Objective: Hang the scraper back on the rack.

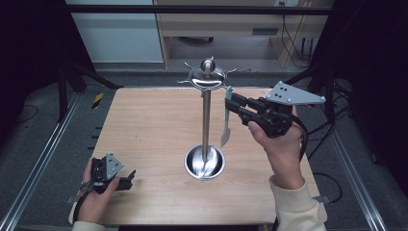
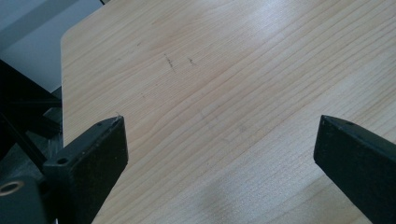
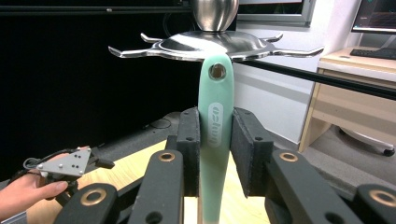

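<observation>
Mint-green utensil handle (image 3: pixel 215 126) clamped in right gripper (image 3: pixel 215 154), raised beside steel hook stand (image 1: pixel 206 115); left gripper (image 2: pixel 219 154) spread wide, nothing held, over wooden table (image 2: pixel 224 70).

Bare wooden table (image 1: pixel 144 125), dark surrounding floor (image 1: pixel 43 125).

In my right gripper view the stand's knob (image 3: pixel 214 11) is cut off at the top edge, and the green handle's (image 3: pixel 215 140) lower end leaves the frame below.
</observation>
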A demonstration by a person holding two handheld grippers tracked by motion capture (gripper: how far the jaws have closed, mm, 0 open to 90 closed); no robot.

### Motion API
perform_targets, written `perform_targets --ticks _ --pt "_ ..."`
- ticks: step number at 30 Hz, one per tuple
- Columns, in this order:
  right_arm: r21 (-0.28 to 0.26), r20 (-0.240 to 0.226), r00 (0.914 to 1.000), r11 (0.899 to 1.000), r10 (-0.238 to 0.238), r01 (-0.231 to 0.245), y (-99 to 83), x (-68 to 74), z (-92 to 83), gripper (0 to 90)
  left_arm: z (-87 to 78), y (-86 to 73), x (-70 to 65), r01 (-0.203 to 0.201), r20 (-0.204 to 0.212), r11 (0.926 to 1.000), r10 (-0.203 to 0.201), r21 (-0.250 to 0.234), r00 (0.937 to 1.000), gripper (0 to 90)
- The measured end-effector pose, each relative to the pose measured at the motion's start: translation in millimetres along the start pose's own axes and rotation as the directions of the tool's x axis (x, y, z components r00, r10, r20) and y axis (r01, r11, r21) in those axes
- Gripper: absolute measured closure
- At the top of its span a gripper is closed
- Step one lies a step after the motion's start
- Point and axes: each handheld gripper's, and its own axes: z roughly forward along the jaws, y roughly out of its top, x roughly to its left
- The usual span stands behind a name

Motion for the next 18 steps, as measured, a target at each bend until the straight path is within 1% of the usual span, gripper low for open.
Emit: perform_targets --ticks 2,6,11,13,17,18 --pt "-0.002 0.005 1.0000 1.000 0.003 -0.003 -0.1 0.7 0.3 73.8 0.0 0.1 -0.4 0.004 0.002 1.0000 -0.004 -0.003 1.0000 2.7" --pt "-0.002 0.009 1.0000 1.000 0.001 -0.001 -0.1 1.4 0.5 73.7 0.0 1.2 -1.0 -0.005 0.007 1.0000 0.005 0.001 1.0000 2.7" --pt "-0.005 0.005 1.0000 1.000 0.004 -0.004 -0.4 0.6 0.8 72.9 0.9 1.1 -1.4 -0.007 0.008 1.0000 0.007 0.002 0.9999 2.7" --pt "-0.008 0.004 1.0000 1.000 0.008 -0.008 -0.7 -0.7 1.0 70.9 1.1 1.1 -1.1 -0.007 0.006 1.0000 0.007 0.004 1.0000 2.7" --pt "-0.008 0.005 1.0000 1.000 0.009 -0.009 -0.8 -1.1 0.7 70.0 1.1 1.1 -1.5 -0.008 0.012 0.9999 0.008 0.006 0.9999 2.7" --pt "-0.004 0.005 0.9999 1.000 0.009 -0.009 -0.9 -1.0 0.5 68.1 1.2 1.1 -1.9 -0.006 0.013 1.0000 0.006 0.004 0.9999 2.7"
